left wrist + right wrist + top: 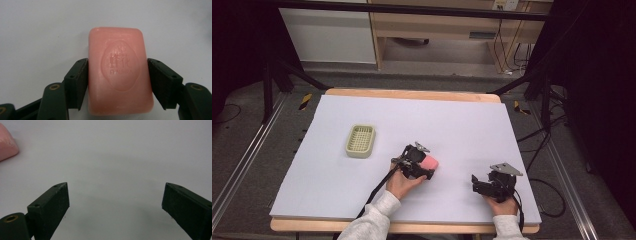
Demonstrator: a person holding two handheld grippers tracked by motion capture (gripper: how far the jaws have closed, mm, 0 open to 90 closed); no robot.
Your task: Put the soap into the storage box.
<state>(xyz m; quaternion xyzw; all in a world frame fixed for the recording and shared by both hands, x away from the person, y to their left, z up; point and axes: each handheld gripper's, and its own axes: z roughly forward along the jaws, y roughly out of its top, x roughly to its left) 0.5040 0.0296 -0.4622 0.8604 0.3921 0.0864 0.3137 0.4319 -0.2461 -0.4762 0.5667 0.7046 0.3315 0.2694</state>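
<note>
tongs on the left hand, the left tongs (117,75), are pinching the pink soap bar (120,72) across its two long sides, one pad on each, and from the left gripper view the pads are looking pressed right up against it. the bar is sitting in the middle-front part of the white surface (462,125), and i honestly can't tell if it's already lifted or lying flat on the sheet.

the right tongs (115,202) are spread wide with nothing between them, idling off to the right near the front edge, well apart from the soap. you're just catching a corner of the pink bar at the top left of the right gripper view.

my guess is the soap is going into the green soap dish (360,140) sitting off to the left and a bit further back, well apart from the bar right now.

to do this bit well, i'd be thinking:
- soap is slick, so keeping the squeeze steady and centred, not near the corners
- lifting straight up before swinging left, so it isn't dragging on the sheet
- keeping the bar level and lining its long side up with the dish's long side
- lowering it into the dish before letting go, not dropping it
</note>
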